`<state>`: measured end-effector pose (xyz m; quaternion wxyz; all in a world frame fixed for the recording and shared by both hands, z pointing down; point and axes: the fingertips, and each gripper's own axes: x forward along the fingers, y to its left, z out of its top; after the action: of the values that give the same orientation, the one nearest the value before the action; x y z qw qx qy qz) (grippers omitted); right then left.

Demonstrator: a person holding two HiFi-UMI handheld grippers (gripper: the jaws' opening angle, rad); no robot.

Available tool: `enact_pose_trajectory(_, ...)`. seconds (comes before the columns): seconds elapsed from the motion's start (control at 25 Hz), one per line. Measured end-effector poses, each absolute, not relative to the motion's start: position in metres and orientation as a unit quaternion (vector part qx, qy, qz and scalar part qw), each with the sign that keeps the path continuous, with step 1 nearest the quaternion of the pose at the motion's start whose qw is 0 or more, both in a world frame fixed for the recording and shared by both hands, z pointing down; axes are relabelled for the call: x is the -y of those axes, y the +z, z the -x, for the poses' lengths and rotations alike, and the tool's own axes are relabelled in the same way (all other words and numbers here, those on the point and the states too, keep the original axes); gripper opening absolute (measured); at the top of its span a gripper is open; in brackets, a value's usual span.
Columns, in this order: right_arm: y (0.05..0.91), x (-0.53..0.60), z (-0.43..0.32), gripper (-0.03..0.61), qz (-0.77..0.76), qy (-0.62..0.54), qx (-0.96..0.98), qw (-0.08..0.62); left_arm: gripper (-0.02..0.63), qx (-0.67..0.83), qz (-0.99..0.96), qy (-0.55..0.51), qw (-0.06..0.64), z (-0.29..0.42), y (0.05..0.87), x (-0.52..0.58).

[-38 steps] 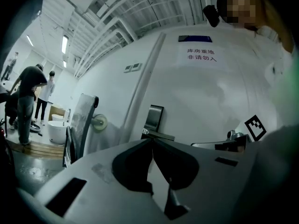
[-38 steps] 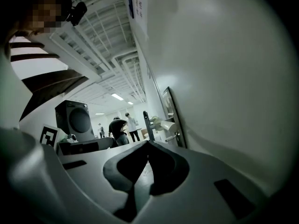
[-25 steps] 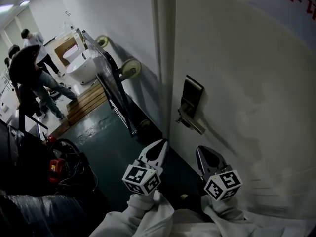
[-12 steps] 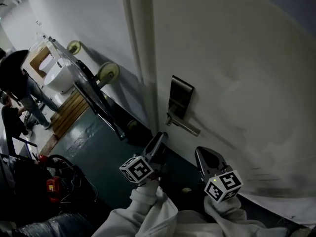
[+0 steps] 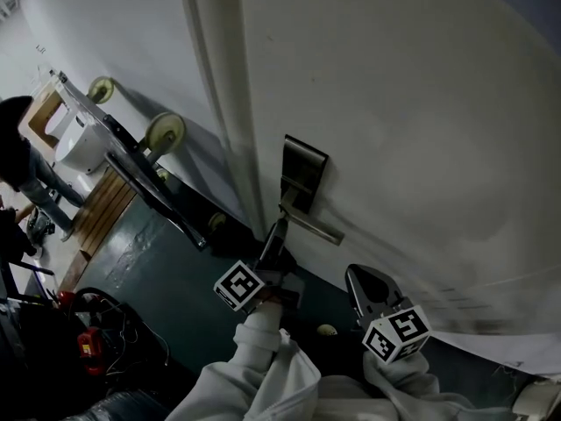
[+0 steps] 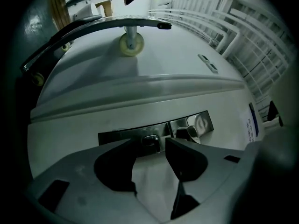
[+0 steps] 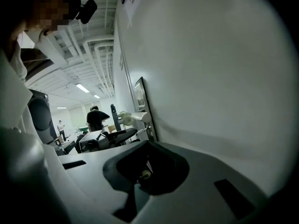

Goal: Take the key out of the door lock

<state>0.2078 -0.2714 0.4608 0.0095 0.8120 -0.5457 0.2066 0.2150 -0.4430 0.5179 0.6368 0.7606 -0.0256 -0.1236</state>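
Since a second ago my left hand-held gripper (image 5: 273,246) has climbed from low beside the white door (image 5: 421,103) to the brushed-metal lock plate (image 5: 303,167), and the head camera has swung to follow it. Its jaws were pressed together then; they are opening now and already stand well spread.

In the left gripper view the small dark key (image 6: 151,142) sits in the lock plate (image 6: 119,136), dead ahead of the left hand-held gripper (image 6: 151,157). It lies in line with the gap between the two jaw tips but just beyond them, and neither pad touches it yet. As far as I can judge, the key's long axis points straight out of the door toward me, along the gripper's own line. The metal lever handle (image 6: 188,131) sits just to the right of the key, close behind the right-hand jaw tip, so I reckon that side has little room.

My right hand-held gripper (image 5: 366,284) hangs lower and farther from the lock, with its jaws pressed together on nothing. The left is plainly the nearer one. My reading is that the coming move is a short push straight forward so the jaws flank the key, then a pinch.
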Motion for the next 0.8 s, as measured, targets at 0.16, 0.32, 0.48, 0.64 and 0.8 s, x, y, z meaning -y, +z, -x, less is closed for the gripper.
enact_pose_trajectory(0.16,0.462,0.268,-0.206,0.052,-0.813,0.209,0.544,0.012,0.178,0.033,-0.757,-0.121,0.642,-0.221,0.521,0.443)
enact_pose_trajectory(0.32,0.461,0.267,-0.200,0.052,-0.811,0.210,0.545,0.017,0.137,0.035,-0.748,-0.125,0.651,-0.222,0.522,0.442)
enact_pose_trajectory(0.48,0.460,0.264,-0.197,0.052,-0.811,0.208,0.546,0.019,0.078,0.030,-0.749,-0.130,0.649,-0.223,0.516,0.442)
enact_pose_trajectory(0.64,0.460,0.261,-0.191,0.052,-0.810,0.207,0.548,0.020,0.031,0.030,-0.747,-0.136,0.650,-0.224,0.511,0.441)
enact_pose_trajectory(0.8,0.461,0.259,-0.187,0.052,-0.809,0.204,0.551,0.020,0.029,0.029,-0.745,-0.134,0.652,-0.225,0.512,0.442)
